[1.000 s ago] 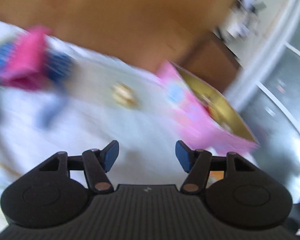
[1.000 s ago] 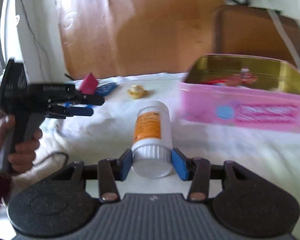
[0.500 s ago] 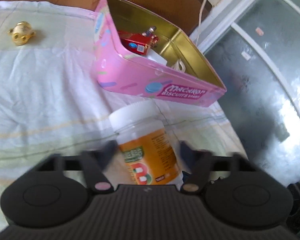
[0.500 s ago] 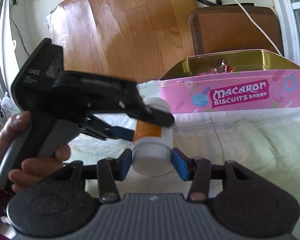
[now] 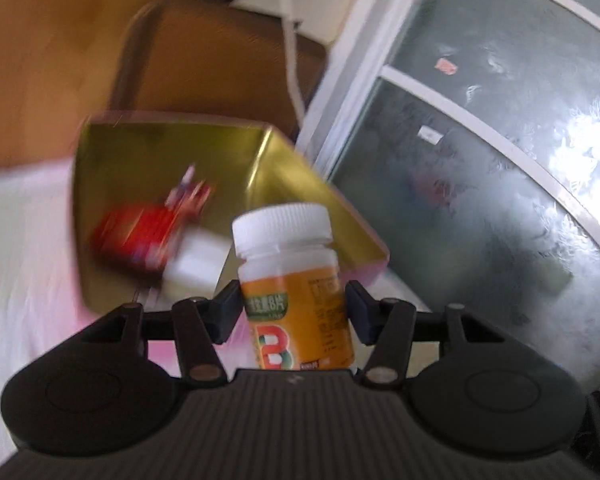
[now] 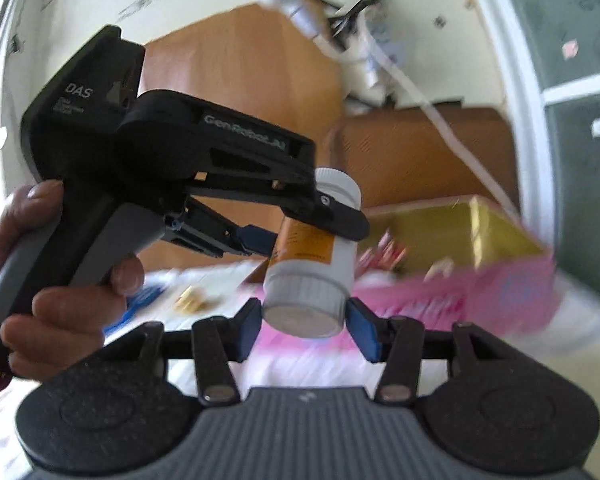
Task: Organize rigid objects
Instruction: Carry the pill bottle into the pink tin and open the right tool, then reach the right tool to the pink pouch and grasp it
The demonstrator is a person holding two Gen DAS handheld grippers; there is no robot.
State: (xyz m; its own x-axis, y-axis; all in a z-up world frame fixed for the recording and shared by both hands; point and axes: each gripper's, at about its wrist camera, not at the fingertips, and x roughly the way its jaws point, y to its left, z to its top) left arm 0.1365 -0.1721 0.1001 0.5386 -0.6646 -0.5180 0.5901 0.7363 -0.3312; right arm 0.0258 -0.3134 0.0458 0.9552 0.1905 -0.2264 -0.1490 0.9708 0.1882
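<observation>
The step in hand looks like a handover of the bottle (image 5: 296, 292) on its way to the tin (image 5: 172, 152). In the left wrist view the left gripper (image 5: 292, 312) has just been closing, and its pads sit against the orange label on both sides, so it grips the bottle around its middle, cap pointing away. In the right wrist view the bottle's base hangs between the fingers of the right gripper (image 6: 306, 322). The left pad (image 6: 249, 320) seems to touch the base while a thin gap shows at the other, but blur makes it hard to tell whether the right gripper presses or has let go. The bottle is off the bed, held just before the open pink tin, which already holds a red pack (image 5: 140, 236) and a white item (image 5: 196, 264). A small gold trinket (image 6: 190, 301) lies on the sheet (image 6: 300, 364) beyond the person's hand (image 6: 56, 280).

Next, the right gripper would need to open clear of the base, and then the left could carry the bottle over the tin's rim and set it down in the free space beside the red pack.
</observation>
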